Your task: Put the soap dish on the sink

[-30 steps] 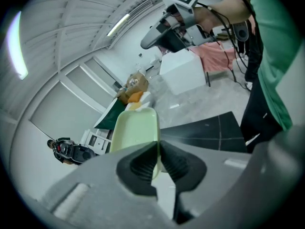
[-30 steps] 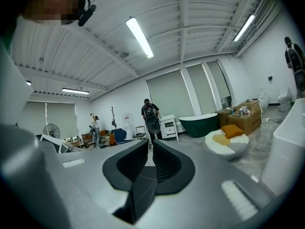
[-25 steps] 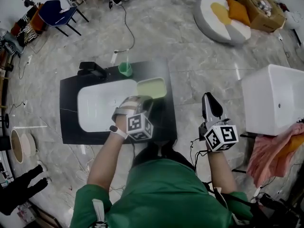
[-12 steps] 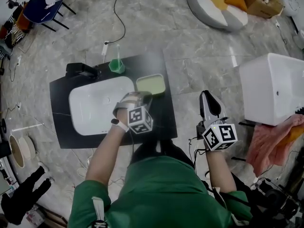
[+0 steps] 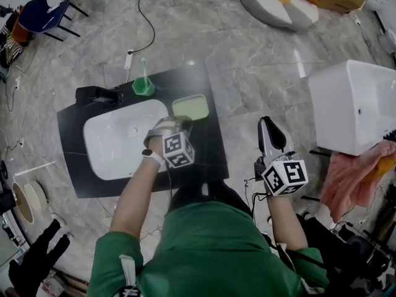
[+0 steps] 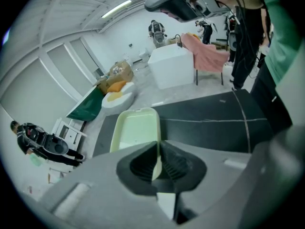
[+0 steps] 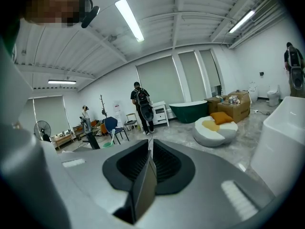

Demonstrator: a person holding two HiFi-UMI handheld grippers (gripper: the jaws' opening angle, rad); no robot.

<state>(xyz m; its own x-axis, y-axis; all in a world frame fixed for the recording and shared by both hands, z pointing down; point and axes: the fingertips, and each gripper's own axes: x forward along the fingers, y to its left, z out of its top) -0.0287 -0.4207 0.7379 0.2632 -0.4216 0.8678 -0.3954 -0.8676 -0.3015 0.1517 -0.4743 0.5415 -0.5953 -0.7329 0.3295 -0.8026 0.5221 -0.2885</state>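
Observation:
The pale green rectangular soap dish (image 5: 190, 107) is over the black counter (image 5: 210, 147), just right of the white sink basin (image 5: 117, 138). My left gripper (image 5: 181, 125) is shut on the dish's near rim. In the left gripper view the rim of the soap dish (image 6: 136, 130) runs between the closed jaws of the left gripper (image 6: 158, 150). Whether the dish rests on the counter or hangs just above it is unclear. My right gripper (image 5: 270, 130) is shut on nothing, off the counter's right side above the floor. In its own view the right gripper (image 7: 148, 152) points into the room.
A green flask (image 5: 143, 85) and a black faucet (image 5: 96, 95) stand at the counter's far edge. A white tub (image 5: 352, 104) and a pink cloth (image 5: 359, 178) are to the right. Chairs, a cable and a round cushion lie on the marble floor beyond.
The head camera has shifted, so the counter sits higher and further left in view. My left gripper stays shut on the dish rim; the right gripper has barely moved.

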